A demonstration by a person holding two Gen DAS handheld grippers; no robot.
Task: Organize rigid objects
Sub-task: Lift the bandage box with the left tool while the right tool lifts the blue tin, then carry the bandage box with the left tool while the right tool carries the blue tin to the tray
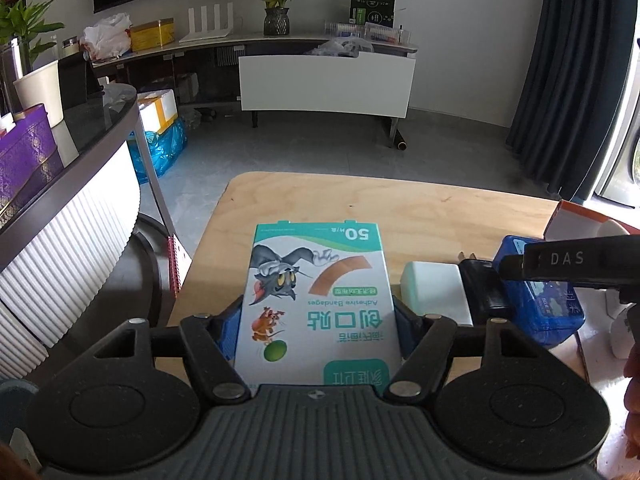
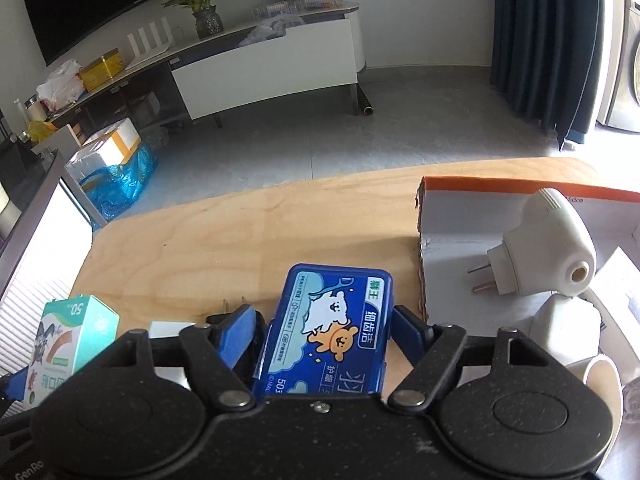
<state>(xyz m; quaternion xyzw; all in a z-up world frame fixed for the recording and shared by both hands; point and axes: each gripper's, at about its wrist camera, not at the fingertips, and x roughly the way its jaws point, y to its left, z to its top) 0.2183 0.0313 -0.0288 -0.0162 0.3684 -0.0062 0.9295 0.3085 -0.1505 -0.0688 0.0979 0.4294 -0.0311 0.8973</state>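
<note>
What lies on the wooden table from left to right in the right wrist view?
Bandage box → white block → black plug → blue floss case → cardboard tray holding the white plug-in device.

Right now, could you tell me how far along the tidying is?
Done, it seems: a white plug adapter and another white piece already lie in the open carton. In hand: the left gripper clamps the bandage box; the right gripper straddles the blue case, its right pad not clearly touching. Left: both of those, plus the white block and black charger on the table.
</note>
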